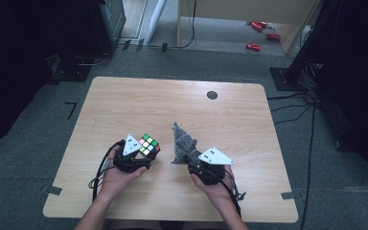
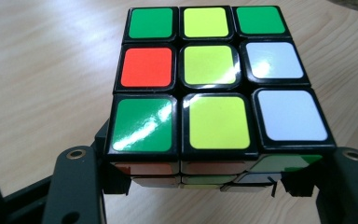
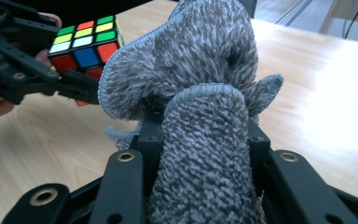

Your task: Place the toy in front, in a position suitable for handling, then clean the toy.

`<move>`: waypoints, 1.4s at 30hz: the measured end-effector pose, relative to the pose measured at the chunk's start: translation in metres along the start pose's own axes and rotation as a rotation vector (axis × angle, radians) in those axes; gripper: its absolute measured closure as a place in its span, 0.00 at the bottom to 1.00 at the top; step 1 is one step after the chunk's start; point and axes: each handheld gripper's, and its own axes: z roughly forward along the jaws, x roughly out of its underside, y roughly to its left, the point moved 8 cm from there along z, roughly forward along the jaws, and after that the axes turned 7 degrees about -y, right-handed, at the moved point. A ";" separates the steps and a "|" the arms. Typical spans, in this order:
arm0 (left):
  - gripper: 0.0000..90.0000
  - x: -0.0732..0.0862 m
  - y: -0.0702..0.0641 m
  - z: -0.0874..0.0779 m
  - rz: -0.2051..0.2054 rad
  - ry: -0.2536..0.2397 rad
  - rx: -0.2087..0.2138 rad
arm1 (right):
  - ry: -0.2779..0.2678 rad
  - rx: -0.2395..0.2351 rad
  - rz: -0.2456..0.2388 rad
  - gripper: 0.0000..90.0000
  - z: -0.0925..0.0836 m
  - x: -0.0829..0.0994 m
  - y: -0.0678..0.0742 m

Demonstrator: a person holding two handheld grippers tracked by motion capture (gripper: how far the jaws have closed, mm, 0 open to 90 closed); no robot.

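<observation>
Both pickups look done: left gripper (image 1: 141,154) fingers pinch the Rubik's cube (image 1: 149,144), right gripper (image 1: 194,158) fingers clamp the grey cloth (image 1: 183,142); wiping remains.

High view: the table (image 1: 182,103) is evenly lit from above, its surroundings falling to near black at left and right; detail is soft. Left gripper view: white glare streaks cross the glossy cube (image 2: 209,88) stickers. Right gripper view: the cloth (image 3: 200,93) is sharp, and the far right tabletop washes out bright.
</observation>
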 end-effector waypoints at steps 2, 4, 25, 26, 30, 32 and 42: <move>0.38 -0.008 -0.003 0.000 -0.001 -0.001 0.016 | -0.015 0.009 0.011 0.69 -0.002 -0.009 -0.004; 0.38 -0.013 -0.007 0.002 -0.021 -0.004 0.023 | -0.024 0.011 0.021 0.69 -0.003 -0.013 -0.005; 0.38 -0.005 -0.072 0.006 0.142 0.041 0.158 | -0.001 -0.130 0.101 0.68 0.002 -0.030 0.032; 0.38 -0.004 -0.075 0.008 0.163 0.051 0.145 | 0.009 -0.129 0.077 0.68 0.004 -0.028 0.040; 0.38 -0.005 -0.080 0.008 0.192 0.045 0.131 | 0.010 -0.090 0.034 0.68 0.007 -0.026 0.052; 0.38 -0.006 -0.080 0.007 0.198 0.039 0.133 | 0.008 -0.069 -0.018 0.69 0.006 -0.027 0.051; 0.38 -0.004 -0.077 0.007 0.204 0.042 0.138 | 0.033 0.008 -0.031 0.69 0.004 -0.021 0.028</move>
